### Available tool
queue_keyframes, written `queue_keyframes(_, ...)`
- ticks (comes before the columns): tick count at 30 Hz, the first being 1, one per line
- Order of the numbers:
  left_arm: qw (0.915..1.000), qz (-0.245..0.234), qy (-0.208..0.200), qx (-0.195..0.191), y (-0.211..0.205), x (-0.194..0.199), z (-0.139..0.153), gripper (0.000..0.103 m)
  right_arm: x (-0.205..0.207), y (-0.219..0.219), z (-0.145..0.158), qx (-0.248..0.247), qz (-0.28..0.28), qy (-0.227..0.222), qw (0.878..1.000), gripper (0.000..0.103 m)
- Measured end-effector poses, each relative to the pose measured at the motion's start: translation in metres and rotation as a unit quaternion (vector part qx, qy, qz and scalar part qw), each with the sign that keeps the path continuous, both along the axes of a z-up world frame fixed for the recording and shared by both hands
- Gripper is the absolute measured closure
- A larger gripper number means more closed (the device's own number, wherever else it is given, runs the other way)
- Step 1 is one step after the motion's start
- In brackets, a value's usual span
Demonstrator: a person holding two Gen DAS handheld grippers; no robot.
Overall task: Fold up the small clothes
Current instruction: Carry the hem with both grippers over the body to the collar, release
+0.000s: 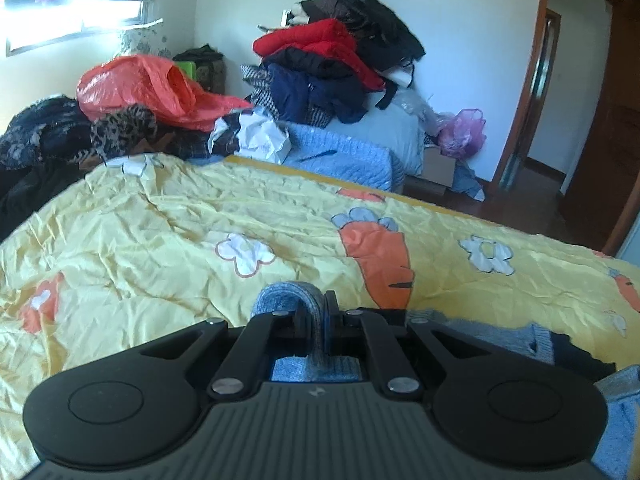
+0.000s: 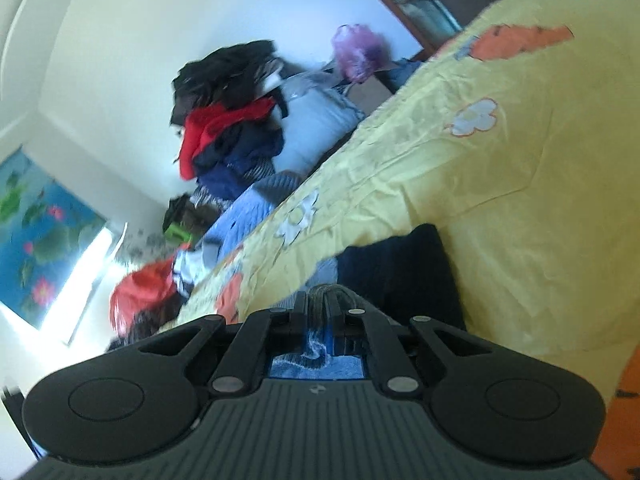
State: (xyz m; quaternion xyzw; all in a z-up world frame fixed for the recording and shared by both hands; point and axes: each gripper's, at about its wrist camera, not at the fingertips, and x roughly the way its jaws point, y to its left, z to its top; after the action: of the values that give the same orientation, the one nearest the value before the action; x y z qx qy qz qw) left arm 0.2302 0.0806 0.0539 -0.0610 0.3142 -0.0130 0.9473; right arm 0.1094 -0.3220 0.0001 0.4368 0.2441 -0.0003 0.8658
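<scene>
Between the pressed-together jaws of the left gripper point(image 1: 314, 312) a fold of blue knit garment point(image 1: 288, 300) is pinched, arching over one finger; the right gripper point(image 2: 316, 310) pinches a grey-blue knit bunch of it too — its dark part point(image 2: 400, 268) lies just ahead; under both, a yellow bedsheet point(image 1: 160, 220); farther back, an orange plastic bag point(image 1: 140, 88) and a heap of clothes point(image 1: 332, 56) against the wall.

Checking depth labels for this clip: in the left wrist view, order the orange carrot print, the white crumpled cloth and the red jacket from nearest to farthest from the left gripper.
1. Orange carrot print on the yellow bedcover, just ahead and right of the left gripper.
2. White crumpled cloth, beyond the cover's far edge.
3. Red jacket, high in the pile by the wall.
</scene>
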Motion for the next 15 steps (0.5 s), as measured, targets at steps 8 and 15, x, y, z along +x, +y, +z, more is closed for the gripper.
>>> queue_keyframes(8, 0.9957, -0.005, 0.087, -0.031, 0.001, 0.046, -0.041, 0.097, 0.038, -0.020, -0.037, 0.067, -0.046, 0.040, 0.996, 0.081)
queue_keyframes(15, 0.9923, -0.004, 0.121, -0.026, 0.010, 0.050, -0.051, 0.080, 0.037, -0.025, -0.022, -0.027, -0.094, 0.028, 0.995, 0.056)
